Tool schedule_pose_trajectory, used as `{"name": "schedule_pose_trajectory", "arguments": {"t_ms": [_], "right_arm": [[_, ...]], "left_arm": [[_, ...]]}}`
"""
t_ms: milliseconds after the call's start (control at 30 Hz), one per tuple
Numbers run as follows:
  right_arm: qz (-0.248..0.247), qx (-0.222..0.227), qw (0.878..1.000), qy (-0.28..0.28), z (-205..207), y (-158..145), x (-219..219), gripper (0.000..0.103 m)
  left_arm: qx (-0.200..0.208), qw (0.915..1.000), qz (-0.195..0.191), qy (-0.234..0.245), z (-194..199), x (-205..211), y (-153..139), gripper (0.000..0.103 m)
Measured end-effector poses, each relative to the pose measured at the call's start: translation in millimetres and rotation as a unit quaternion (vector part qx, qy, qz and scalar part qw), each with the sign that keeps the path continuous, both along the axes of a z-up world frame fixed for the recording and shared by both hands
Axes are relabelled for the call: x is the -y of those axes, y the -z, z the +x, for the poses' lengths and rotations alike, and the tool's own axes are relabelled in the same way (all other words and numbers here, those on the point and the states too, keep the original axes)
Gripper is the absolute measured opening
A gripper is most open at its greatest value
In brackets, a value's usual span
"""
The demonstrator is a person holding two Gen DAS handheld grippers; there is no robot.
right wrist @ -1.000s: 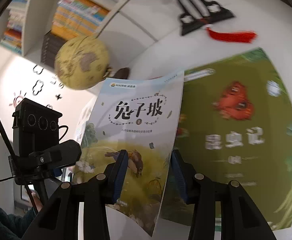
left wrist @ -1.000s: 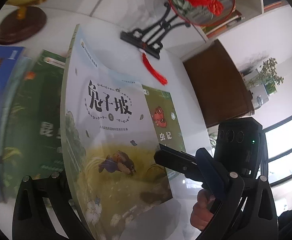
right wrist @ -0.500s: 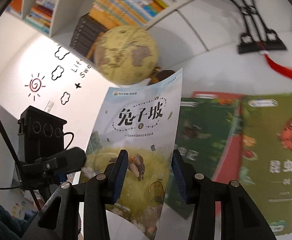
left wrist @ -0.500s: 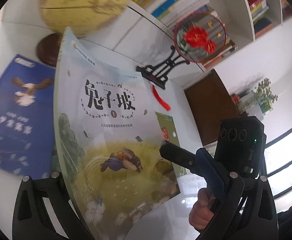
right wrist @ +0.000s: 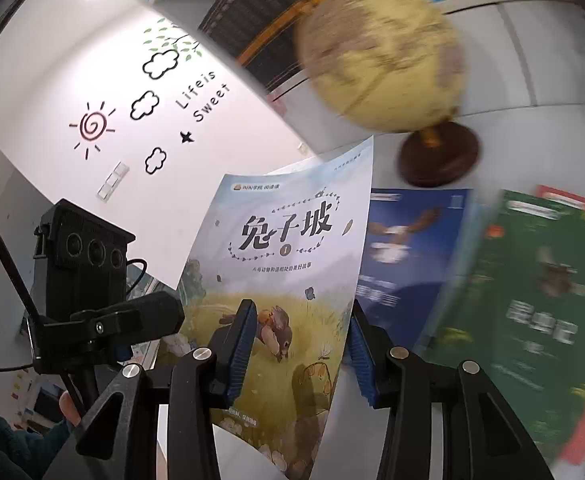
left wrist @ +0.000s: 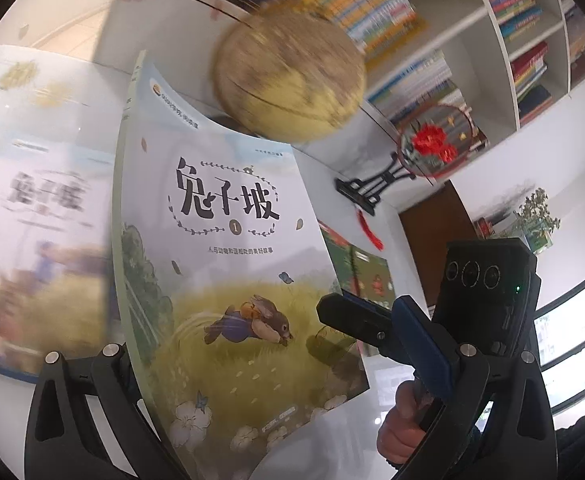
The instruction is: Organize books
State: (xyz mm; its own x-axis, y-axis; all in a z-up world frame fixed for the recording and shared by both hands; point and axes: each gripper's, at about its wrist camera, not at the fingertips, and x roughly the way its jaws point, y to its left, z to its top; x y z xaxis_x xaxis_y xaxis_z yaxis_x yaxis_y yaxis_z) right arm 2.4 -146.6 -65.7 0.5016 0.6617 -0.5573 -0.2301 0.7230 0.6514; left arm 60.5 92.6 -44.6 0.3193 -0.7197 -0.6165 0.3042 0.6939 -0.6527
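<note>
Item: rabbit storybook (right wrist: 292, 280), airborne above desk (left wrist: 352, 168). Right gripper (right wrist: 296, 344) jaws grasping its lower edge; left gripper (left wrist: 252, 368) jaws clamp the spine side. Handling: keep level, avoid bowing cover. Beyond: matching volume (left wrist: 40, 240), globe (left wrist: 288, 76).

Counted two grippers, left gripper (left wrist: 276, 364) and right gripper (right wrist: 298, 348). One raised rabbit book (right wrist: 288, 280). On the table (right wrist: 384, 160): one blue book (right wrist: 404, 256) at 3 o'clock of it, one green book (right wrist: 532, 312) further right, one globe (right wrist: 380, 56) at 1 o'clock.
</note>
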Motion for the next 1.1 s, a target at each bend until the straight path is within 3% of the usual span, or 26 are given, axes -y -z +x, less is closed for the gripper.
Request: {"name": "schedule_pose_trajectory", "arguments": {"t_ms": [300, 467, 800, 1100], "right_arm": [[0.006, -0.007, 1.0, -0.003, 33.5, 15.4, -99.9, 0.045], [0.001, -0.029, 1.0, 0.001, 54.0, 36.2, -136.1, 0.045], [-0.034, -0.072, 0.997, 0.015, 74.7, 59.9, -161.8, 0.045], [-0.053, -0.097, 0.994, 0.026, 80.8, 71.0, -163.2, 0.045]], "left_arm": [[-0.016, 0.9998, 0.008, -0.001, 37.9, -87.9, 21.4, 0.1], [-0.033, 0.9994, 0.006, 0.004, 56.6, -111.3, 45.9, 0.1], [-0.082, 0.9965, -0.004, 0.018, 78.0, -127.0, 92.7, 0.1], [-0.085, 0.9964, 0.002, 0.002, 87.3, -133.9, 97.1, 0.1]]}}
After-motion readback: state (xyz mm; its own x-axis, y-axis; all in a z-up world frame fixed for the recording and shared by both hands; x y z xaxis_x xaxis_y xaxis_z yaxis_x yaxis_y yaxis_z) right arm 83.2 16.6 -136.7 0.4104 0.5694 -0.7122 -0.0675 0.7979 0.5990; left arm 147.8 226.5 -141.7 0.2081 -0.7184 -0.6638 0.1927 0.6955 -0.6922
